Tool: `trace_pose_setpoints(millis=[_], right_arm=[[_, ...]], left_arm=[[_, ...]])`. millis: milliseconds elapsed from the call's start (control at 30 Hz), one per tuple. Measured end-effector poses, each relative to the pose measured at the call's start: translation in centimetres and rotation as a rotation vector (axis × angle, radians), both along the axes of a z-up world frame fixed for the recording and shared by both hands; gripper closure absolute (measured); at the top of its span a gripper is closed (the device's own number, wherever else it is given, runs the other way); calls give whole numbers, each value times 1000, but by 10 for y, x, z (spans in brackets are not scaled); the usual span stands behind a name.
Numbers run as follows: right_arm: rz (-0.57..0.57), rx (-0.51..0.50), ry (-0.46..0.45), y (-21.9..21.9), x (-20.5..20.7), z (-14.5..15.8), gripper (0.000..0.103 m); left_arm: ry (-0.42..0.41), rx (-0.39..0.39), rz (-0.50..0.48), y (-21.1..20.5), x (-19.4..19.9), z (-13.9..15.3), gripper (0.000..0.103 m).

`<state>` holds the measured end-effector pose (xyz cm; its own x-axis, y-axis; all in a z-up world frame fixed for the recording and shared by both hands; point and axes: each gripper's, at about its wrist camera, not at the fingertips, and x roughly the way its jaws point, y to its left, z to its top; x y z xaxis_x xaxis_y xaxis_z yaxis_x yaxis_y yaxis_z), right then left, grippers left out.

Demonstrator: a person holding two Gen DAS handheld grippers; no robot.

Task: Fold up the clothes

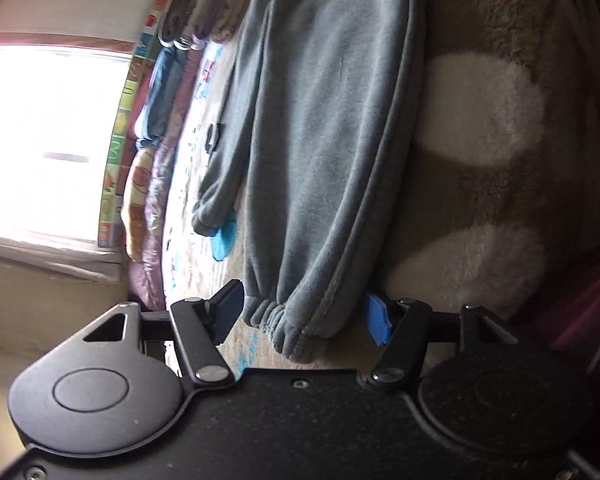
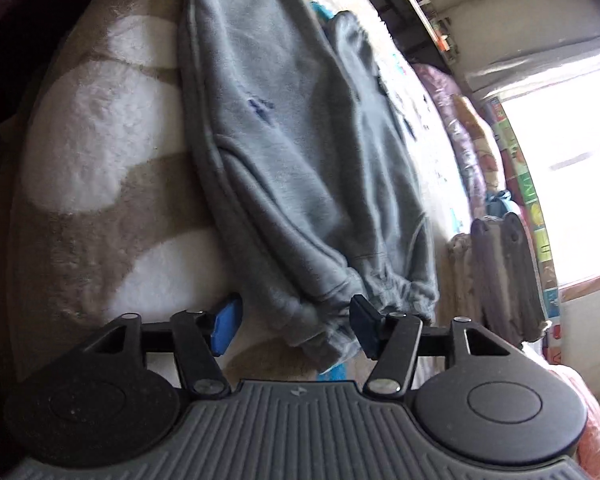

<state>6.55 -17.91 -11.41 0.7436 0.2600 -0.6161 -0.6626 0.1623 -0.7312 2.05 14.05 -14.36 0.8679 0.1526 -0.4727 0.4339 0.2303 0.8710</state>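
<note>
Grey pants lie flat on bed. Left claw and right claw straddle hem, jaws parted, pads clear, gripping nothing. Step: likely release after laydown. Next: regrip for fold.

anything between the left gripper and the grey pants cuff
Nothing visible. The elastic cuff of the grey pants already lies between the left gripper's open fingers, with a gap beside the pad.
</note>
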Motion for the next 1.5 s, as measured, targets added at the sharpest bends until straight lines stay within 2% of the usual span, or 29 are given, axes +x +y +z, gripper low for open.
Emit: trace_pose_setpoints(millis=[233,267,300,333,400,533,600,733,833,1033,1233,1333,1433,1500], right_arm=[[94,-21,-109,-5,-11,-15,44],[92,-9,-95,-6,-10,-14,44],[86,7,-72,-7,-8,-11,50],[80,22,-49,-7,-5,-9,58],[64,62,4,-10,-1,-1,74],[-8,215,98,-20,13,35,79],[-44,283,144,-26,21,50,79],[-100,385,217,-38,38,70,80],[-140,455,246,-45,50,81,81],[-268,677,354,-65,97,104,83],[-364,783,432,-75,153,104,84],[-409,820,469,-79,180,101,84],[-446,835,483,-79,200,95,84],[-498,864,532,-82,215,85,84]], left_arm=[[-52,-60,5,5,2,-2,40],[-64,-68,6,6,3,-3,40],[-76,-75,7,6,4,-3,49],[-74,-89,12,6,4,-2,67],[-97,-125,37,6,6,6,82],[-135,-281,85,9,10,36,86],[-150,-319,102,11,16,48,89],[-188,-444,140,13,36,74,92],[-212,-508,163,13,58,91,93],[-236,-660,214,17,108,125,93],[-179,-768,285,22,174,136,94],[-120,-815,331,25,205,135,95],[-30,-824,383,26,233,129,95],[26,-837,402,26,250,127,95]])
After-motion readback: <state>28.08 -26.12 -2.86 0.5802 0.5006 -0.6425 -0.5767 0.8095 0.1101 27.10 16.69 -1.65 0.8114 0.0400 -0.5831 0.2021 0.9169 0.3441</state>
